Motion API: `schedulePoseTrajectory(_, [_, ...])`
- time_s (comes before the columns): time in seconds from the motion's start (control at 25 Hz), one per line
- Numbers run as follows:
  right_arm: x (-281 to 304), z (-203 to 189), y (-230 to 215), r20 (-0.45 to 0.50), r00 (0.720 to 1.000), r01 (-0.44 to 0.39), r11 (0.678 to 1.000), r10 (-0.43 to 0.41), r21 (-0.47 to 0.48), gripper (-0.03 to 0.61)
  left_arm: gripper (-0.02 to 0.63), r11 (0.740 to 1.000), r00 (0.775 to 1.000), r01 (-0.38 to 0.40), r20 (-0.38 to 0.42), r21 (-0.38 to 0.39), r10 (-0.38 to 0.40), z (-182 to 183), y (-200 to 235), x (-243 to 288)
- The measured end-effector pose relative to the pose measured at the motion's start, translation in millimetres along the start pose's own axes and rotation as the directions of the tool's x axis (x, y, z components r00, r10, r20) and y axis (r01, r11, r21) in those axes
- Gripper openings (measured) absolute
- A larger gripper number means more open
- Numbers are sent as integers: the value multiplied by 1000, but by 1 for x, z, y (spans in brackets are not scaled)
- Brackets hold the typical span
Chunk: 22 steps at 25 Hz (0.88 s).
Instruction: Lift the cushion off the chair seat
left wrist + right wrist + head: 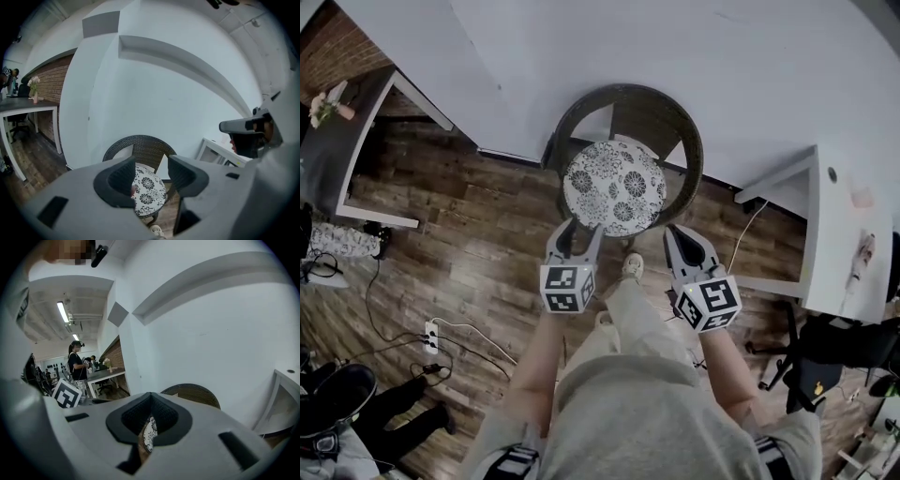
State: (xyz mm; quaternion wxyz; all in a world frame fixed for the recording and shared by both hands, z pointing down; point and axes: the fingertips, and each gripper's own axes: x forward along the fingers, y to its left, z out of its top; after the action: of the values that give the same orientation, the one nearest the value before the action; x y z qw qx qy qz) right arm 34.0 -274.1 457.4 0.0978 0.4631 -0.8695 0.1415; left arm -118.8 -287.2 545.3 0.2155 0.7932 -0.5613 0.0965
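A round cushion (614, 186) with a black-and-white flower print lies on the seat of a dark wicker tub chair (628, 117) against the white wall. My left gripper (581, 228) hovers just short of the cushion's near left edge, jaws apart and empty. In the left gripper view, the cushion (149, 192) shows through the gap of the left gripper (152, 171), below the chair back (140, 145). My right gripper (677, 232) hangs off the cushion's near right edge, fingertips together with nothing between them. In the right gripper view, a sliver of cushion (149, 438) shows under the right gripper (151, 399).
A white desk (834, 225) stands close to the chair's right and a grey-topped desk (352, 131) at far left. A power strip with cables (431, 333) lies on the wooden floor at left. My shoe (633, 267) is in front of the chair. A person (75, 363) stands far off.
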Motion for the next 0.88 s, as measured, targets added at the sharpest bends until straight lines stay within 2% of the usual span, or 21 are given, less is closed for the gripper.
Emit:
schedulePoseTrajectory(0.16, [26,-15,-10,-34,999,-22,1000,22,5,2,213,1000,999,-4,-36,-26,3,-26,11,29])
schedulePoseTrajectory(0.4, [58,-43,-21,-80,995,-51,999,52,20,1,227,998,991,-41,-130,-52,33,-78,31,67])
schedulePoseTrajectory(0.6, [79,-66,-36,-111,991,-71,997,74,34,0,235,997,975,-66,-217,-48,54,-121,43,93])
schedulePoseTrajectory(0.88, [103,-91,-57,-148,985,-84,995,90,49,2,242,998,941,-58,-335,-37,42,-181,49,125])
